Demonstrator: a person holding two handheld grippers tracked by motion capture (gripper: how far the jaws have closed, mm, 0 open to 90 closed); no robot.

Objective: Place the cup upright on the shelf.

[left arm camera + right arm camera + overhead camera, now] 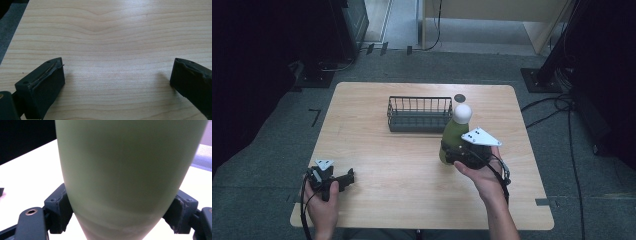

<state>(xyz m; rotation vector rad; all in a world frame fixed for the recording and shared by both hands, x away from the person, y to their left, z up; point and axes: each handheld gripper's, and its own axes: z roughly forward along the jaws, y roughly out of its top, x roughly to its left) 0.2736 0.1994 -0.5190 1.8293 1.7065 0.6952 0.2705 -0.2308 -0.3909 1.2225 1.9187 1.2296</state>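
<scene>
A pale green bottle [452,132] with a round white cap [462,113] stands tilted just in front of the right end of a dark wire basket [419,123]. My right gripper [448,153] is shut on the bottle's lower body. In the right gripper view the green bottle [125,170] presses against both black fingers [58,206] of the right gripper [119,208]. My left gripper [349,176] lies low at the table's front left, pointing right. In its own view the left gripper [117,72] stands wide open over bare wood, fingers [47,80] far apart.
The light wooden table [387,165] has rounded corners and stands on grey carpet. A small dark round spot [459,97] lies behind the basket's right end. Cables and dark stands surround the table on the floor.
</scene>
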